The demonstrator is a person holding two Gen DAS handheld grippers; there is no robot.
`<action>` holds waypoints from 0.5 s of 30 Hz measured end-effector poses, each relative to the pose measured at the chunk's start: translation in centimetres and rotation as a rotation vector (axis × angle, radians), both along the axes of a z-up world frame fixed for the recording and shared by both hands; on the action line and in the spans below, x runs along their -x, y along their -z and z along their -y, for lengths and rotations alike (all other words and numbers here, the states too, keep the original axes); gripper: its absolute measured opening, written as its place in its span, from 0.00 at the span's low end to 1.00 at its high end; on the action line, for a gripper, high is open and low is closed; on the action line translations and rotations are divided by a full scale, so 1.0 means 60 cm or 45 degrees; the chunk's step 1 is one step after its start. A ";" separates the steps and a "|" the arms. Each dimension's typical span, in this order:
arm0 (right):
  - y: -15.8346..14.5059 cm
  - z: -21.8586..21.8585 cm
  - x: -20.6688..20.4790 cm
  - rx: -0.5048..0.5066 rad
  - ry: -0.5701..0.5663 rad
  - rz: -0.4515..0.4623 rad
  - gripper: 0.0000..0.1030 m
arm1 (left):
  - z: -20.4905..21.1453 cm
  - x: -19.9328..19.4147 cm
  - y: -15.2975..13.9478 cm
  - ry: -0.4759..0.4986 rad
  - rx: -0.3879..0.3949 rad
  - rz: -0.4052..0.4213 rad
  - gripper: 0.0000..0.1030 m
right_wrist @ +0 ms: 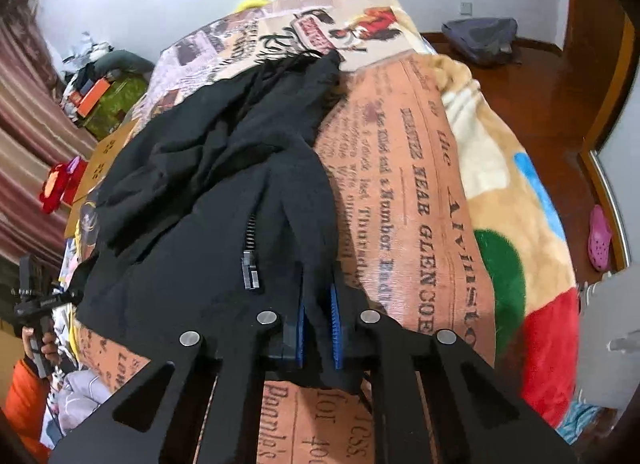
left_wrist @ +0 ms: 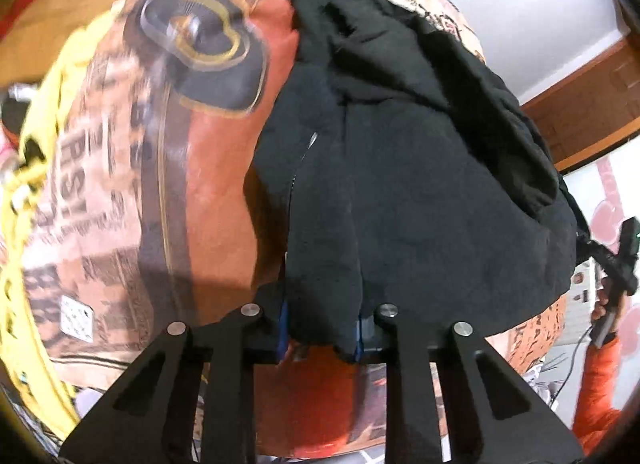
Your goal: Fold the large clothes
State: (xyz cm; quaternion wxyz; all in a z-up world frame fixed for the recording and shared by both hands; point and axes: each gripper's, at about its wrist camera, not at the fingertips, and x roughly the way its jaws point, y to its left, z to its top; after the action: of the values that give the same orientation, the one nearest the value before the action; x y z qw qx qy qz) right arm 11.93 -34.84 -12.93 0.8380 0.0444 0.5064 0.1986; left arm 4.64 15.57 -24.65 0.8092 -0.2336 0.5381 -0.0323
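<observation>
**Black jacket pinched at both lower corners over a printed bedspread**

Jacket (left_wrist: 404, 168) fabric is lying heaped in dark folds on a bed covered by a newspaper-print bedspread (left_wrist: 132, 200), and both tools are gripping its near edge.

In the left wrist view, a yellow cloth (left_wrist: 44, 132) is running along the bedspread's left side. Further right, the left tool (left_wrist: 322, 330) is clenching a hanging fold of the jacket between its blue pads (left_wrist: 283, 328), the cloth bunching out below them. At the far right edge, the person's other hand in an orange sleeve (left_wrist: 600, 392) is holding the second handle (partly cut off by the lens edge).

In the right wrist view, striped curtains (right_wrist: 28, 132) are hanging at the far left, with a red plush toy (right_wrist: 60, 184) beside a cardboard box. The jacket's zipper (right_wrist: 250, 252) is showing just left of the right tool (right_wrist: 319, 328), which is grasping a narrow fold of the black fabric, its blue pads standing slightly apart around the cloth. To the right, a colourful fleece blanket (right_wrist: 520, 224) is spreading over the bed, and a pink clog (right_wrist: 599, 238) is sitting on the wooden floor (right_wrist: 532, 64).
</observation>
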 end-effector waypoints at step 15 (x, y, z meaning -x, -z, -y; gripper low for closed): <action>-0.167 -0.135 -0.089 0.118 -0.211 0.348 0.05 | -0.021 -0.151 -0.262 0.042 0.207 0.432 0.18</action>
State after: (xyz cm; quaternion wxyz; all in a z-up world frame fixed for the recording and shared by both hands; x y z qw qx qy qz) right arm 17.25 -26.73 -2.92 0.8810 -0.0639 0.3982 0.2475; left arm 13.68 16.83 -8.94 0.8661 -0.2807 0.3933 -0.1279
